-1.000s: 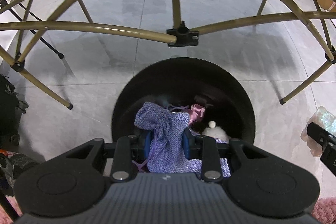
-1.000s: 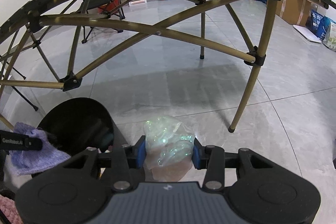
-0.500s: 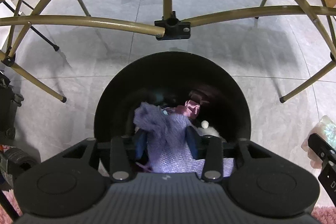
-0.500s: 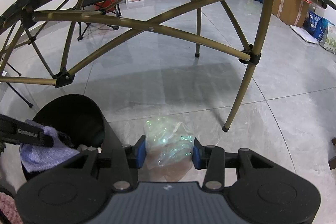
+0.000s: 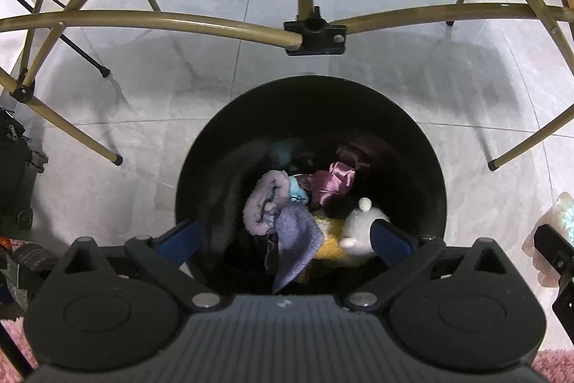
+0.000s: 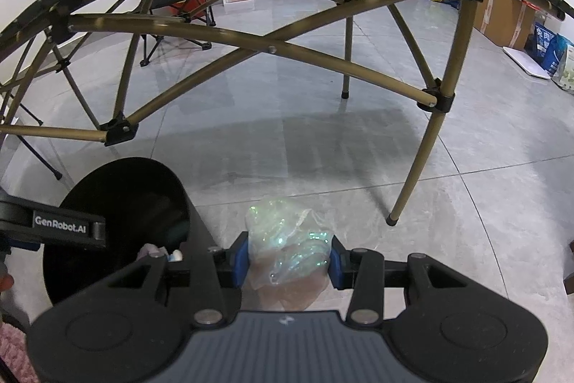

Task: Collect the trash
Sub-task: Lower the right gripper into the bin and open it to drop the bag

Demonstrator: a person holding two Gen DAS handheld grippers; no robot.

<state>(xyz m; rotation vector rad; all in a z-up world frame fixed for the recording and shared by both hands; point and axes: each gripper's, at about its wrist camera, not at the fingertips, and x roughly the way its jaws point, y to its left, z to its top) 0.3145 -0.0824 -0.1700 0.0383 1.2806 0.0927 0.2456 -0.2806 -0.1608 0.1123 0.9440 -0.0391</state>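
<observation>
The left gripper (image 5: 283, 241) has its jaws opening wide above the black bin (image 5: 423, 146); a purple cloth (image 5: 296, 239) falls between them onto soft scraps inside. The right gripper (image 6: 287, 261) has its jaws pinching a crumpled plastic wrapper (image 6: 287, 239) beside the bin.

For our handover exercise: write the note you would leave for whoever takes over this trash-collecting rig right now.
Left gripper: jaws opening, nothing between them, above the black bin.
Right gripper: shut on a crumpled clear plastic bag, beside the bin, not over it.
Done: purple cloth lies in the bin on other scraps.
Left: carry the bag over the bin and release it.
</observation>
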